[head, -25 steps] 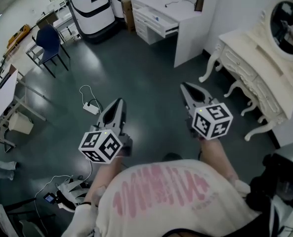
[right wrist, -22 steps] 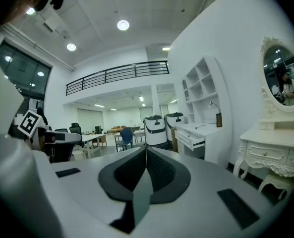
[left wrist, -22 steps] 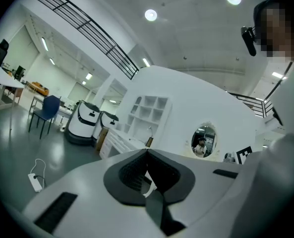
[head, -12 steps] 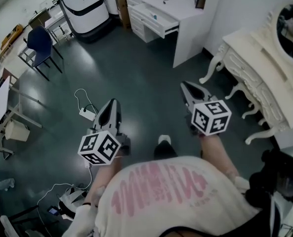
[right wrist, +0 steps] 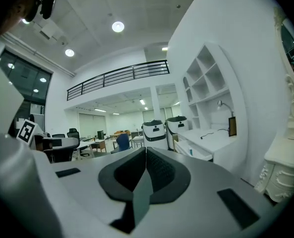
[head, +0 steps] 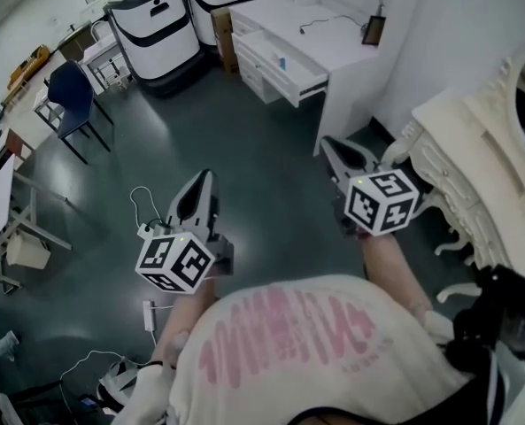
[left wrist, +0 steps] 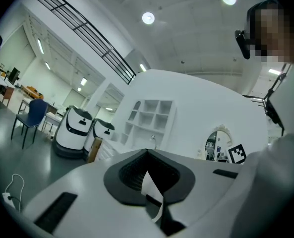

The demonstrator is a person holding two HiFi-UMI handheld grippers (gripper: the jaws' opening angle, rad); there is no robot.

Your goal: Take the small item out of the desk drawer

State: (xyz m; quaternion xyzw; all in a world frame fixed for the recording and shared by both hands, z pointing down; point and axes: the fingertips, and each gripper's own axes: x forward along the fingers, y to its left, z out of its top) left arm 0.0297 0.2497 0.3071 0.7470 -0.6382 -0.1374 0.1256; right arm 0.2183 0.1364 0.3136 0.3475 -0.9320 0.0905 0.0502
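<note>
A white desk (head: pixel 337 47) stands at the far side of the room, and its top drawer (head: pixel 271 67) is pulled out. A small blue item (head: pixel 282 61) lies inside that drawer. Both grippers are held in the air over the dark floor, well short of the desk. My left gripper (head: pixel 207 176) is shut with nothing in it, and its pads meet in the left gripper view (left wrist: pixel 147 151). My right gripper (head: pixel 328 142) is also shut and empty (right wrist: pixel 146 149). The right gripper view shows the desk (right wrist: pixel 211 142) ahead to the right.
An ornate cream vanity table (head: pixel 474 162) stands close on the right. Two white-and-black machines (head: pixel 156 20) flank the desk's left side. A blue chair (head: pixel 72 91) and tables are at the far left. A power strip with cable (head: pixel 144 229) lies on the floor by my left gripper.
The view has shifted as the person walks: the vanity has slid toward the right edge and the power strip sits lower beside the left gripper. Both grippers stay shut and level.
</note>
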